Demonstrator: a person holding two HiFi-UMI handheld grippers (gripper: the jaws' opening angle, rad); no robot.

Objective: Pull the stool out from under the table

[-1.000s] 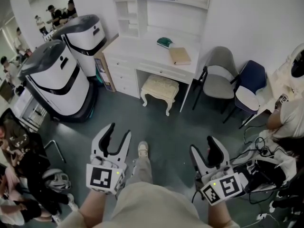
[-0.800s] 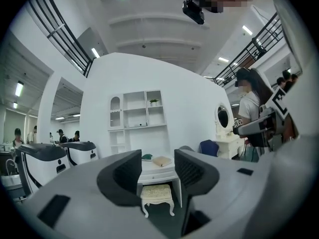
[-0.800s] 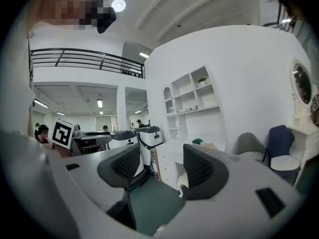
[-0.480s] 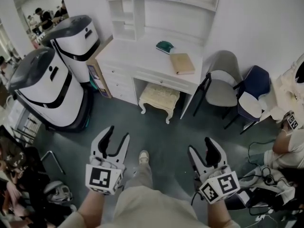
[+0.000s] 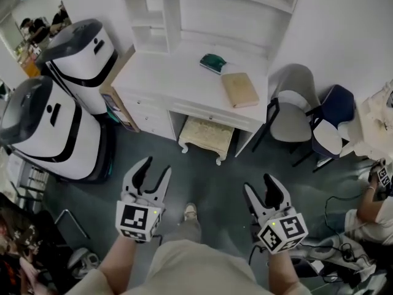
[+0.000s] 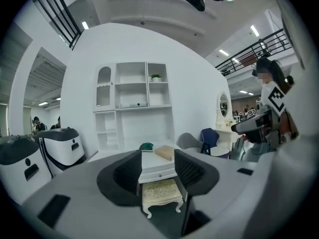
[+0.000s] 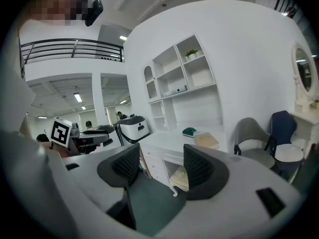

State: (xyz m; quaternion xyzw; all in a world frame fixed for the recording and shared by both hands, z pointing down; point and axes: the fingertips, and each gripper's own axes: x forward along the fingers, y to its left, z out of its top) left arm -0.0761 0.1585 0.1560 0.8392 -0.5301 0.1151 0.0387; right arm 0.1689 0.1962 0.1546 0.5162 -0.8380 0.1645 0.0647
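The cream cushioned stool with white carved legs (image 5: 207,137) sits tucked under the white worktop (image 5: 175,78), well ahead. Left gripper (image 5: 152,168) and right gripper (image 5: 261,186) show empty, parted fingers. They would best approach low, clamp the seat's front edge and pull straight back.
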